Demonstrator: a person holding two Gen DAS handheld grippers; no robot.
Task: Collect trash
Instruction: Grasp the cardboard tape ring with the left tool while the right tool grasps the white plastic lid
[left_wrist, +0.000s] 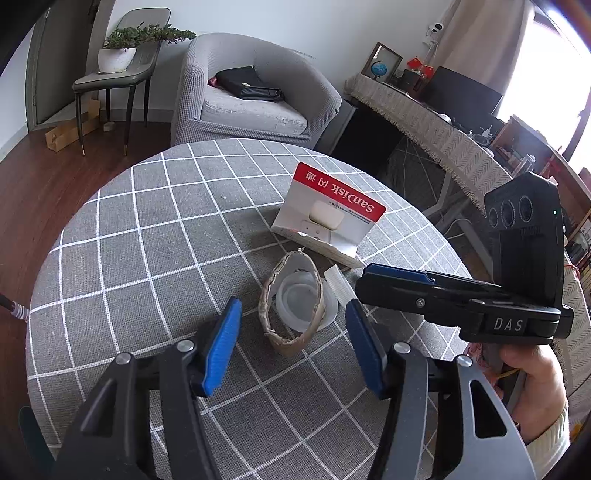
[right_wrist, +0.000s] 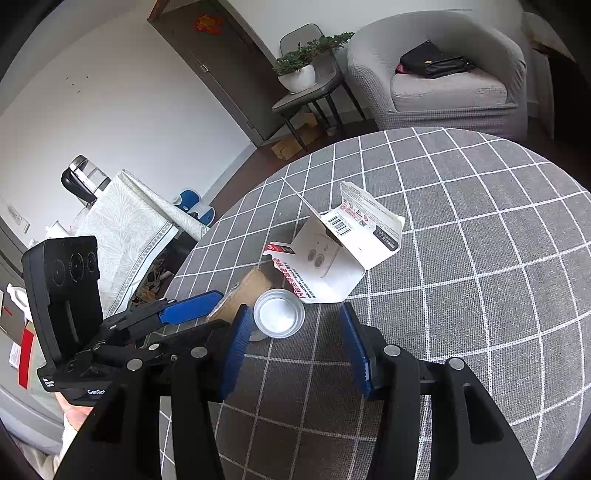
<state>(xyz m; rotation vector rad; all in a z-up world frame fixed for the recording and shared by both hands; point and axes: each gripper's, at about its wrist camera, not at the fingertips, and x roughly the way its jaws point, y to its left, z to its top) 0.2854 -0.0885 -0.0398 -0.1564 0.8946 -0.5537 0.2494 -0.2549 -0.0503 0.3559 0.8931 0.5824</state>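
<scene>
The cardboard ring (left_wrist: 290, 306) stands on the desk (left_wrist: 147, 229) just beyond the spread left tongs (left_wrist: 291, 347), long axis running near-to-far; right tongs (right_wrist: 291, 343) spread, empty.

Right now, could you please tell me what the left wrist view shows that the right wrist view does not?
Only the left wrist view shows the red band on the card package and a ridged white strip. Only the right wrist view shows the package's barcode and a glass kettle. Both show the cardboard ring, the clear plastic cup, the checked tablecloth and the armchair.
</scene>
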